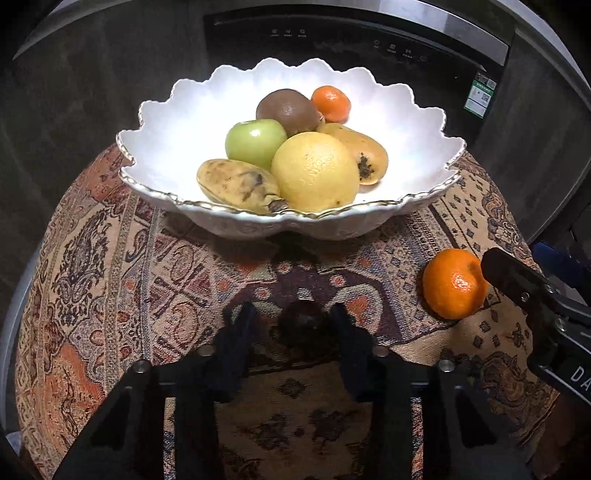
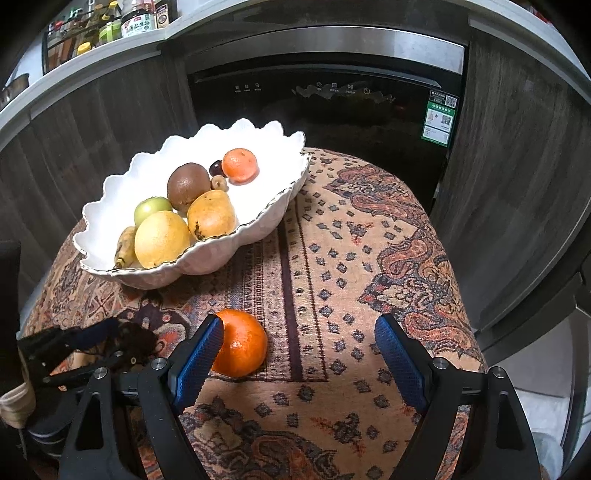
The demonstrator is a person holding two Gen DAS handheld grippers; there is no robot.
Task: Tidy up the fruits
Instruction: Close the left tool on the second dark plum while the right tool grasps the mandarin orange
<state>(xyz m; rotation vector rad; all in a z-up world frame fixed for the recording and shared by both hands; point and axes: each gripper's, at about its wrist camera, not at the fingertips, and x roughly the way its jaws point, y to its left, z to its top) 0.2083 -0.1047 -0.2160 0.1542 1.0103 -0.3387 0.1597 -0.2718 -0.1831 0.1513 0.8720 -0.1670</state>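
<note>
Patterned tablecloth point(image 2: 332, 258); dark wood cabinets point(image 2: 517, 166) behind

A home kitchen — a built-in black appliance point(image 2: 325, 110) with a touch panel sits at twelve o'clock between dark wood cabinet fronts point(image 2: 110, 122), and sauce bottles point(image 2: 138, 20) crowd the grey countertop point(image 2: 74, 61) at eleven o'clock.

loose tangerine point(image 2: 240, 343): on cloth, outside bowl | white scalloped bowl point(image 2: 110, 192): seven fruits visible
</note>
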